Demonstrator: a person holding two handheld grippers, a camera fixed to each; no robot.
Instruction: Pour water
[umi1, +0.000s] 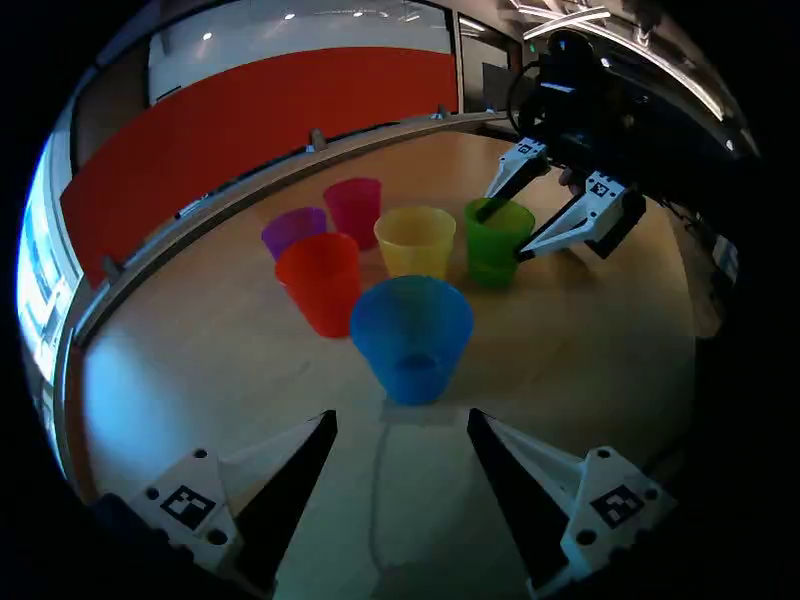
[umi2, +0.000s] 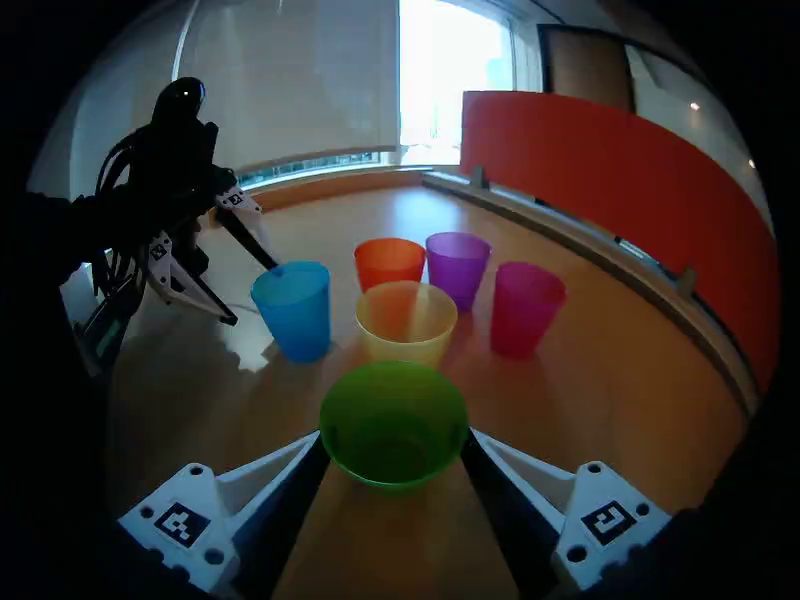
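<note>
Wooden table (umi1: 600, 345) (six coloured cups (umi1: 412, 335)) beside red wall (umi1: 250, 120)

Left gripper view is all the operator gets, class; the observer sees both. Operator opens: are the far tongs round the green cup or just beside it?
Observer: Round it. In the right gripper view the green cup stands between the open fingers of the right tongs, one at each side.
Operator: Anything in it?
Observer: Looking down into it, I see no water line; it seems empty.
Operator: How do my tongs look from there?
Observer: The left tongs are open, one fingertip close to the rim of the blue cup, which is not between the fingers.
</note>
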